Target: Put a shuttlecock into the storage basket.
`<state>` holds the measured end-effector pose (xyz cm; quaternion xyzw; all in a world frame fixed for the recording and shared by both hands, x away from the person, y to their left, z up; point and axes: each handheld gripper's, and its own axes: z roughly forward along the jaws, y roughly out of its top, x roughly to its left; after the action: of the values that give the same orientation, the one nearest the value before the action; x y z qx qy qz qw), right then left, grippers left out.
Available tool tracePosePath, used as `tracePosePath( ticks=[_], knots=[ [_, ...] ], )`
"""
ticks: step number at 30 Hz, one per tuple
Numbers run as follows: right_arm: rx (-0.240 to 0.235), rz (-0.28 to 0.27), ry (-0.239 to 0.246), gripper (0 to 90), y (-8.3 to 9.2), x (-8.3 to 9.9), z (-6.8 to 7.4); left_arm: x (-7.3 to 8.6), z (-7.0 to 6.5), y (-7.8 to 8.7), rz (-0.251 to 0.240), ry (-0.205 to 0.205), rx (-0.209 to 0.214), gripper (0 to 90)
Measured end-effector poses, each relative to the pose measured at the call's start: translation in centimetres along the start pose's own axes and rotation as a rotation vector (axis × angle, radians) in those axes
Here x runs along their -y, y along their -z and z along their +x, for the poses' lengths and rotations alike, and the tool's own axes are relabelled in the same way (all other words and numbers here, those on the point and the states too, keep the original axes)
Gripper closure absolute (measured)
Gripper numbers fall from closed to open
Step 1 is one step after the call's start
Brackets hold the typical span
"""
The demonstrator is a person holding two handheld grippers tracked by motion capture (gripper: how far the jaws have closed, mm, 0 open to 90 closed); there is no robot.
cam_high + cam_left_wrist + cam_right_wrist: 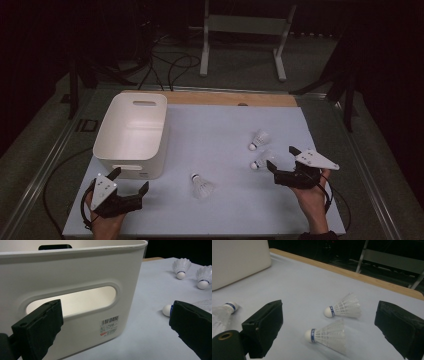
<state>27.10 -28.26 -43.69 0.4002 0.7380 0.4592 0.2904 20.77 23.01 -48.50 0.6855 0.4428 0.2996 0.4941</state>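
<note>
Three white shuttlecocks lie on the pale table mat (215, 125): a far one (259, 139), a second (262, 161) just in front of it, and a third (201, 186) near the middle front. My right gripper (281, 158) is open right beside the second one, holding nothing. In the right gripper view the two shuttlecocks (343, 307) (328, 336) lie between and ahead of the gripper's (329, 316) spread jaws. My left gripper (131, 179) is open at the front left, just in front of a white bin (131, 135). Its own view faces the bin's handle slot (72, 301) with the gripper (116, 312) empty.
The bin (75, 272) is empty inside as far as I can see. A wooden strip (230, 98) marks the table's far edge. Beyond it, a white frame stand (245, 30) and loose cables (170, 65) are on the dark floor.
</note>
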Motion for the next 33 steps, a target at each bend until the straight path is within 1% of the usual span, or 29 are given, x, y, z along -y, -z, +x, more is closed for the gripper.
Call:
tracePosePath(
  ticks=[4,6,9,13,19,20,21,24,27,30,33],
  knots=[
    [0.003,0.01,0.001,8.1,-0.4,-0.2,-0.3,0.0,0.0,0.0,0.002,-0.001,0.0,0.0],
    [0.008,0.021,0.013,8.1,-0.6,-0.3,-0.5,0.0,0.0,0.0,0.002,-0.004,0.001,0.0],
    [0.014,0.035,0.018,8.1,-1.1,-0.4,-0.6,0.0,0.0,-0.1,0.004,-0.004,-0.001,0.0],
    [0.011,0.044,0.039,8.1,-1.8,-0.7,-0.7,0.0,0.0,-0.1,0.004,-0.003,-0.003,0.0],
    [0.015,0.062,0.04,8.1,-2.6,-0.9,-1.0,0.0,0.0,-0.1,0.008,-0.007,-0.003,0.0],
    [0.015,0.061,0.045,8.1,-2.7,-0.9,-1.0,0.0,0.0,-0.1,0.009,-0.008,-0.003,0.0],
    [0.01,0.064,0.04,8.1,-2.9,-0.8,-1.1,0.0,-0.1,-0.1,0.009,-0.009,-0.002,0.0],
    [0.015,0.083,0.042,8.1,-3.2,-0.7,-1.2,0.0,-0.1,-0.1,0.009,-0.009,-0.001,0.0],
    [0.009,0.089,0.033,8.1,-3.6,-0.5,-1.3,0.0,-0.1,-0.1,0.01,-0.009,-0.001,0.0],
    [0.006,0.103,0.043,8.1,-4.0,-0.3,-1.3,0.0,-0.1,-0.1,0.009,-0.009,0.0,0.0],
    [0.007,0.119,0.038,8.1,-4.4,0.0,-1.3,0.0,-0.1,-0.1,0.009,-0.011,0.002,0.0]
  ],
)
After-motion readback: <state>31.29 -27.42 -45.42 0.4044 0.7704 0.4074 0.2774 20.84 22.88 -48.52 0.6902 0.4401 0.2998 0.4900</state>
